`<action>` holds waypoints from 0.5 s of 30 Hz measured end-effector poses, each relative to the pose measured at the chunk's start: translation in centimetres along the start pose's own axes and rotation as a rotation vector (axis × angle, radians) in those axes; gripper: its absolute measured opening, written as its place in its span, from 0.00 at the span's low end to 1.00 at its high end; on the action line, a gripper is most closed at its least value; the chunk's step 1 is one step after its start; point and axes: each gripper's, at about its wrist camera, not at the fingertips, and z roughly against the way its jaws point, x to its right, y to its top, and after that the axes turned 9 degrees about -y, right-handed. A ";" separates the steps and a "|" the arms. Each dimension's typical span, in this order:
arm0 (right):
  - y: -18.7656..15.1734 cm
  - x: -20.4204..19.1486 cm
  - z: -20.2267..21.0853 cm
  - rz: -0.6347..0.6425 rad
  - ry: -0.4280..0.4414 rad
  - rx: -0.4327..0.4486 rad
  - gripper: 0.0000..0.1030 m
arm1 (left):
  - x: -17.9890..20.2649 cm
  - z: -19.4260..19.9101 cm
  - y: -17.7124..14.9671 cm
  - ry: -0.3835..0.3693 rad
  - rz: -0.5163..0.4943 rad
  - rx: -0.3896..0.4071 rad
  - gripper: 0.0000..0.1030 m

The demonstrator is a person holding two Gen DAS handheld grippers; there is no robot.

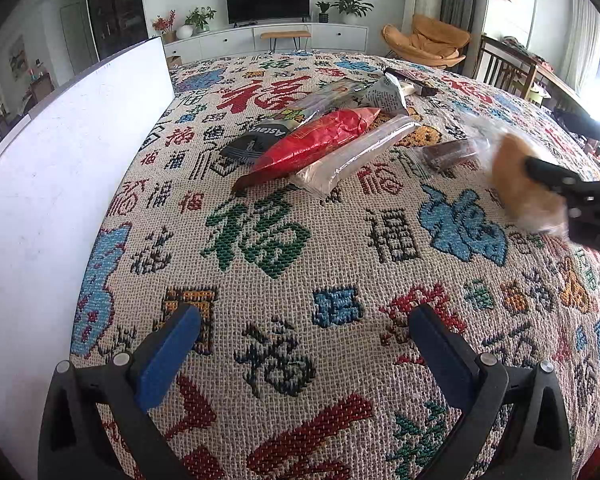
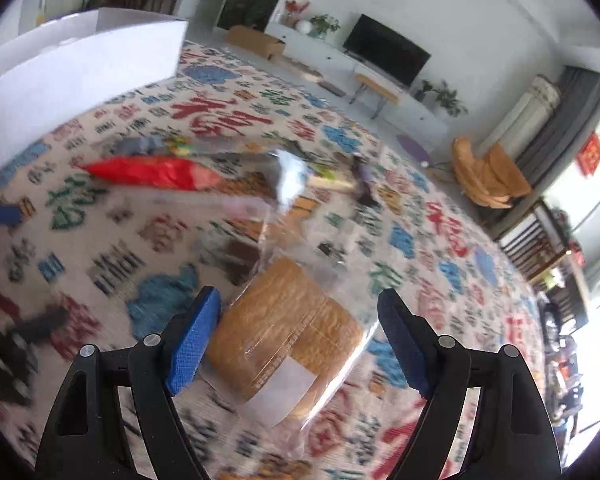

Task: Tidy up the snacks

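The right gripper (image 2: 300,332) clamps a clear-wrapped golden bread loaf (image 2: 288,328) above the woven cloth (image 1: 260,264) patterned with "福" characters. The left gripper (image 1: 304,344) hangs wide open, empty. Far off, a dark packet (image 1: 256,140) reads "Astav".

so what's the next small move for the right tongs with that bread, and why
Probably carry the bagged bread toward the white box. The right tongs seem to hold it, lifted clear of the patterned cloth, and the box stands open at the cloth's edge.
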 end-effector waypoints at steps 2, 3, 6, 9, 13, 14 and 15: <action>-2.0 2.4 0.5 -0.031 -0.112 -0.005 0.81 | 0.0 0.0 0.0 0.000 0.000 0.000 1.00; -2.7 3.6 1.1 -0.081 -0.093 0.005 0.81 | 0.0 0.0 0.0 0.000 0.000 0.000 1.00; -5.1 6.7 3.5 -0.273 0.007 0.050 0.81 | 0.0 0.0 0.0 0.000 0.000 0.000 1.00; -8.0 7.6 4.6 -0.417 0.084 0.023 0.81 | 0.0 0.0 0.0 0.000 0.000 0.000 1.00; -11.2 5.7 5.1 -0.512 0.293 -0.057 0.81 | 0.0 0.0 0.0 0.000 -0.001 0.000 1.00; -11.6 4.7 4.9 -0.508 0.342 -0.082 0.81 | 0.0 0.0 0.0 0.000 -0.001 0.000 1.00; -11.9 3.9 4.6 -0.494 0.373 -0.103 0.81 | 0.0 0.0 0.0 0.000 -0.001 0.000 1.00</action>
